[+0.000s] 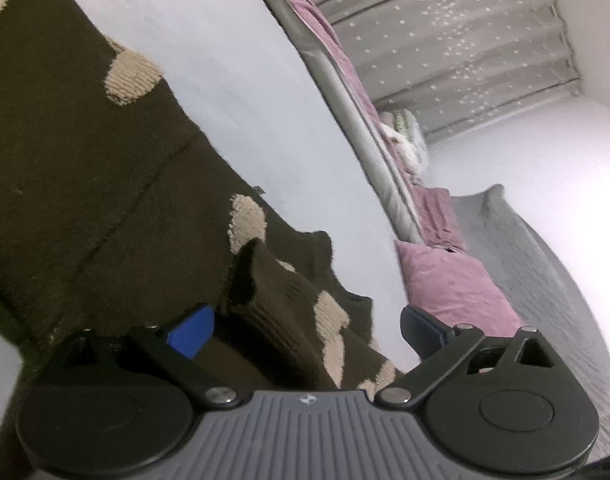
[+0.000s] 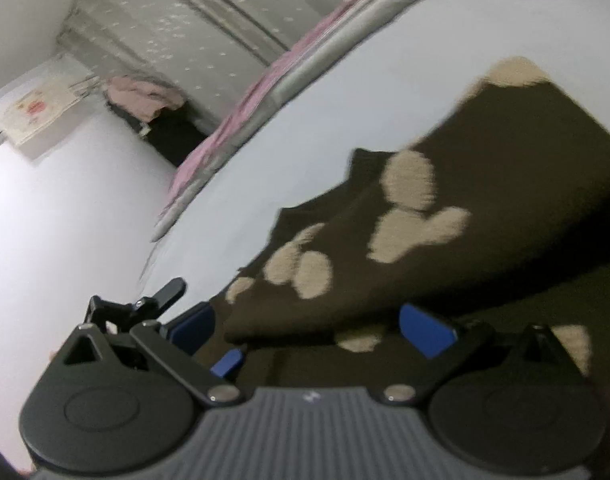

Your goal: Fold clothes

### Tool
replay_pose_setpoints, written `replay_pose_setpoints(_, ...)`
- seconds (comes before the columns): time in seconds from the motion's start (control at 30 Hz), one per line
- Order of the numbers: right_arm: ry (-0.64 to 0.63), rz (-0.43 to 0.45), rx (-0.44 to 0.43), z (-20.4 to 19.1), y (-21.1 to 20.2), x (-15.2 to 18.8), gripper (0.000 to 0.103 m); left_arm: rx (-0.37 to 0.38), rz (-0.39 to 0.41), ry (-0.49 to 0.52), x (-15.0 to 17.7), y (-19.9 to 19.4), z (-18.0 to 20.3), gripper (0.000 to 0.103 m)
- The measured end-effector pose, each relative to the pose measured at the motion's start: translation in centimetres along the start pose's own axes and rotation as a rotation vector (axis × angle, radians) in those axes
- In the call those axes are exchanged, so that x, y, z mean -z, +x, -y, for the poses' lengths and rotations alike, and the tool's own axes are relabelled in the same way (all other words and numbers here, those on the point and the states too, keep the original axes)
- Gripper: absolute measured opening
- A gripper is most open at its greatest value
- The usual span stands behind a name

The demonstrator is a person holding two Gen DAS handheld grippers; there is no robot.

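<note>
Two claws spread wide over a thick brown knit on a white worktop

The left claw [image 1: 305, 328] is standing wide with a raised fold of the sweater [image 1: 105, 168] sitting between its blue pads [image 1: 193, 332], and the right claw [image 2: 309, 330] is likewise gaping over a doubled edge of the sweater [image 2: 485, 184]; whether either pad is touching cloth is hard to tell through the blur. The knit is looking thick, soft and limp, probably weighty enough to sag and drag, not slippery, so the ribbed hem or a doubled edge is offering the surest hold. It is dark brown with cream blotches, lying spread and partly lapped over itself on the worktop [image 1: 209, 80], which is standing just beside a bed [image 1: 457, 288] with pink bedding.
</note>
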State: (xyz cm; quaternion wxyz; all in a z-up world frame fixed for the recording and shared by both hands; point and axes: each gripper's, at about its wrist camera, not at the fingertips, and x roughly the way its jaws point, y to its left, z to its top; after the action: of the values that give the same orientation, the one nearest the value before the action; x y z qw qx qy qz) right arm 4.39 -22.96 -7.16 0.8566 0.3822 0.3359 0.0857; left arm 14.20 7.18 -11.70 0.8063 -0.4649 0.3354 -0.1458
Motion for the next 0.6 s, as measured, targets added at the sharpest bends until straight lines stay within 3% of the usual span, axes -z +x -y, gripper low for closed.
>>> replay_pose_setpoints(0.17,0.069,0.026,0.056,2.3,-1.2,-0.4,0.103,-0.061,0.032,0.022,0.3,0.3,0.6,0.08)
replay_pose_setpoints(0.3,0.13,0.062,0.064,4.3,-2.6,-0.8,0.103,-0.109,0.064,0.032,0.6,0.5,0.9,0.059)
replay_pose_setpoints(0.33,0.149,0.072,0.064,4.8,-2.9,-0.7,0.103,-0.12,0.071,0.033,0.7,0.5,0.9,0.052)
replay_pose_setpoints(0.47,0.253,0.112,0.026,7.2,-3.9,-1.2,0.103,-0.141,0.082,0.029,0.9,0.7,1.0,0.043)
replay_pose_setpoints(0.6,0.337,0.153,-0.005,8.8,-4.2,-1.7,0.103,-0.16,0.083,0.032,1.0,0.9,1.2,0.024)
